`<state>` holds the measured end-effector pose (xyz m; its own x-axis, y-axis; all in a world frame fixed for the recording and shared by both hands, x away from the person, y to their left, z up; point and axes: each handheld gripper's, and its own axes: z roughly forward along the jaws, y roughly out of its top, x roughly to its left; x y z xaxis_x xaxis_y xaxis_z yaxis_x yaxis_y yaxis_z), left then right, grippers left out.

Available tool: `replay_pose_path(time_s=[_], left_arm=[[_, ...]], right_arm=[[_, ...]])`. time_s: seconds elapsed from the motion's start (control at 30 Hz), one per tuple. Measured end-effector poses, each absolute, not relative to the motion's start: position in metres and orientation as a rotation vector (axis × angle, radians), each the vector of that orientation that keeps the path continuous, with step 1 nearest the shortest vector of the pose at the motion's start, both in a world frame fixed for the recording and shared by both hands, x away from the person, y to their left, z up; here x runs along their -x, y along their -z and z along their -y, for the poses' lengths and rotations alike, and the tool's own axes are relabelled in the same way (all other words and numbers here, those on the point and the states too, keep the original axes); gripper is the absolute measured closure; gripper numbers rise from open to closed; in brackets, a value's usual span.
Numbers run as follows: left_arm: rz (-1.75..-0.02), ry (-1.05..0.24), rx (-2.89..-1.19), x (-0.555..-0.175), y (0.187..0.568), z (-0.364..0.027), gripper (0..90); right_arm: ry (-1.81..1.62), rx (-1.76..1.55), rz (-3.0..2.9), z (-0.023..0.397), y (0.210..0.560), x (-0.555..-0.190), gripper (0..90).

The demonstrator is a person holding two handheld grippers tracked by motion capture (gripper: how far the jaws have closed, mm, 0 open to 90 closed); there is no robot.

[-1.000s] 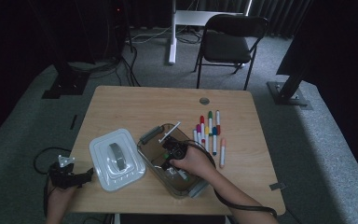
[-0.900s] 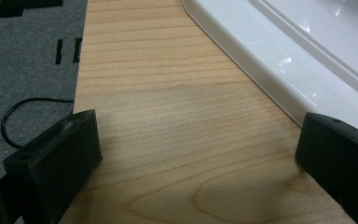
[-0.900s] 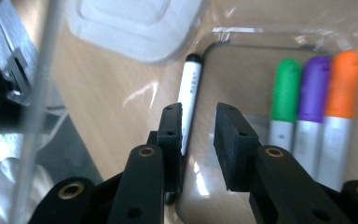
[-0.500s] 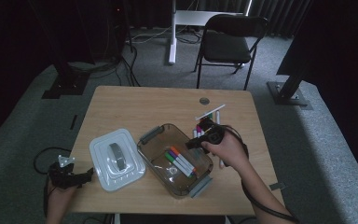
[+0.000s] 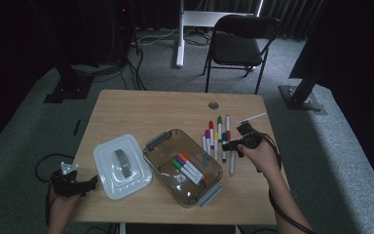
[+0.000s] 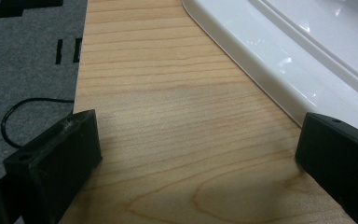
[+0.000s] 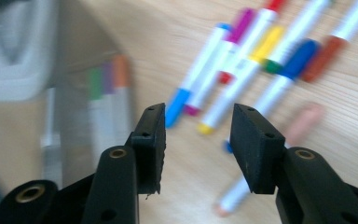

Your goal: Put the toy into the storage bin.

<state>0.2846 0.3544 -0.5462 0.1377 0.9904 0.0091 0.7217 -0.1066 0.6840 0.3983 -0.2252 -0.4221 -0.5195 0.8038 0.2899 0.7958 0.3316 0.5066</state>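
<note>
A clear brown container (image 5: 202, 195) sits at the table's front middle with three markers (image 5: 187, 167) in it: green, purple and orange. Its white lid (image 5: 121, 165) lies to the left. Several loose markers (image 5: 216, 134) lie in a row right of the container, with a peach marker (image 5: 232, 165) apart from them. My right gripper (image 5: 228, 145) hovers over that row. Its jaws have just been opening and stand open with nothing between them (image 7: 198, 149), the loose markers (image 7: 242, 60) blurred beyond. My left gripper (image 5: 91, 183) rests at the table's front left corner, wide open (image 6: 196, 158), beside the lid (image 6: 307, 51).
A grommet hole (image 5: 213, 105) sits near the table's far edge. A black folding chair (image 5: 238, 46) stands behind the table, with a white stand (image 5: 180, 34) and cables on the grey carpet. A cable (image 6: 23, 109) lies on the floor left of the table.
My right hand has swung from over the container to the right, above the row of loose markers, and its jaws have opened. The left gripper has stayed put.
</note>
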Motion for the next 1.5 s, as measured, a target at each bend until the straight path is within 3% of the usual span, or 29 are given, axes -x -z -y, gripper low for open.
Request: replay_pose_path(time_s=[0.23,0.4,0.57,0.83,1.07,1.5], left_arm=[[-1.638,-0.658,-1.889,-0.285,0.546,-0.354,0.5],[-1.638,-0.658,-1.889,-0.285,0.546,-0.354,0.5],[-1.638,-0.658,-1.888,-0.285,0.546,-0.354,0.5],[-1.638,-0.658,-1.888,-0.285,0.546,-0.354,0.5],[-1.638,-0.658,-1.888,-0.285,0.546,-0.354,0.5],[-1.638,-0.658,-1.889,-0.285,0.546,-0.354,0.5]], right_arm=[[-0.842,-1.668,-2.424,0.243,0.455,-0.41,53.3],[-0.748,-1.788,-2.365,0.252,0.488,-0.42,56.7],[-0.754,-1.828,-2.356,0.251,0.499,-0.423,58.7],[-0.717,-1.86,-2.355,0.25,0.511,-0.426,60.3],[-0.656,-1.9,-2.327,0.253,0.512,-0.426,72.8],[-0.687,-1.933,-2.306,0.266,0.499,-0.421,73.3]])
